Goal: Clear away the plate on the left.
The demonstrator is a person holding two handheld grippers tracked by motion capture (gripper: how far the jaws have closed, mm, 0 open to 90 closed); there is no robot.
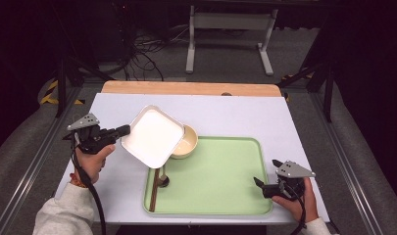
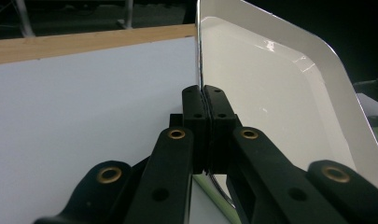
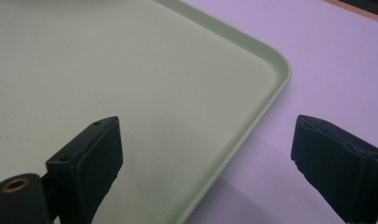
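The left tongs (image 1: 123, 130) pinch the white plate's (image 1: 154, 135) rim; the plate sticks out sideways past their tips, tilted. The right tongs (image 1: 259, 184) are spread apart around the green tray's (image 1: 225, 171) edge, far from the plate.

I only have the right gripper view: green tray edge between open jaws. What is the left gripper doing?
Observer: The left gripper is shut on the rim of a white square dish, holding it tilted above the table.
Operator: Anything under that dish?
Observer: A cream bowl sits at the far left corner of the green tray, partly covered by the dish in the high view.
Operator: Anything else on the tray?
Observer: Brown chopsticks lie along its left edge.
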